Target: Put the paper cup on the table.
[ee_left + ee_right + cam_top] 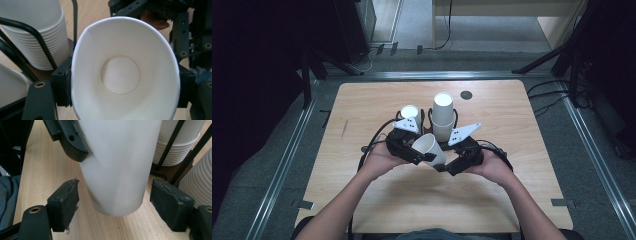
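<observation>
A single white paper cup (429,146) hangs tilted above the middle of the table, between both hands. My left gripper (421,153) is shut on it near the rim. In the left gripper view the cup (125,75) faces the camera mouth first, squeezed into an oval between the two pads of the left gripper (123,85). My right gripper (447,165) comes in from the right. In the right gripper view the cup's base (117,165) sits between the pads of the right gripper (115,202), with a gap on each side, so this gripper is open.
Two stacks of white cups stand in a black wire holder just behind the hands: a tall stack (443,117) and a shorter one (410,114). The wooden table (362,110) has a small dark disc (466,94) near its far edge. Cables trail toward the person.
</observation>
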